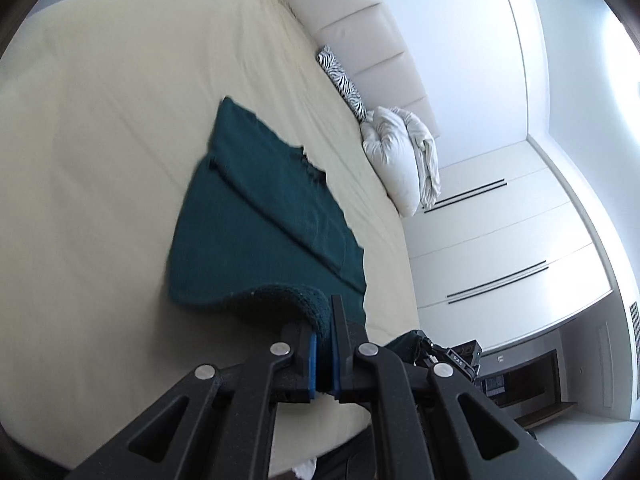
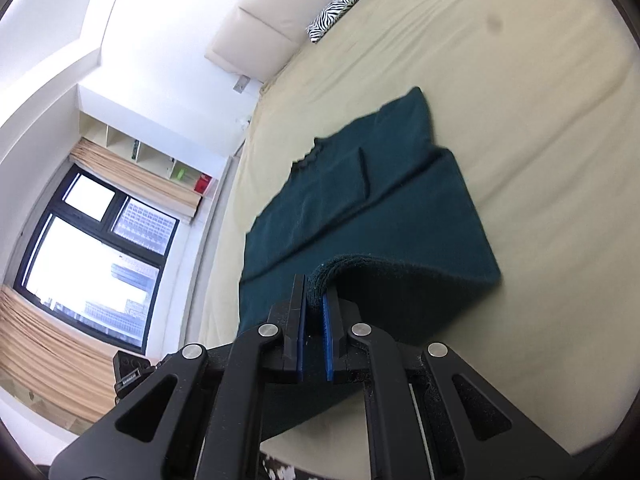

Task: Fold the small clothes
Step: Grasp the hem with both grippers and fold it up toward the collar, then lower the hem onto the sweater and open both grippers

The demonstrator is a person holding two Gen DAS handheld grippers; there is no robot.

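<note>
1. Left wrist view: the left gripper (image 1: 323, 320) is clamped tight on the near hem of a dark teal garment (image 1: 264, 216), its blue-lined jaws pinching a curled, nubby edge at about 6 o'clock.
2. The garment lies on the cream bedsheet (image 1: 100, 140), long axis running from the jaws toward 11 o'clock, neckline at the far end. Its knit looks soft and fuzzy, and a straight crease runs along its length.
3. A zebra-print cushion (image 1: 342, 80) and a white crumpled pillow (image 1: 400, 160) sit at 1 o'clock against the padded headboard (image 1: 360, 20). A black device (image 1: 456, 356) at 4 o'clock carries small white lettering, too small to be sure of.
4. Right wrist view: the right gripper (image 2: 316, 304) is likewise closed on the teal garment's (image 2: 360, 200) lifted near edge, which arches up from the sheet.
5. Here the long axis runs toward 12 o'clock. A window (image 2: 96, 256) with tan curtains is at 8 o'clock.
</note>
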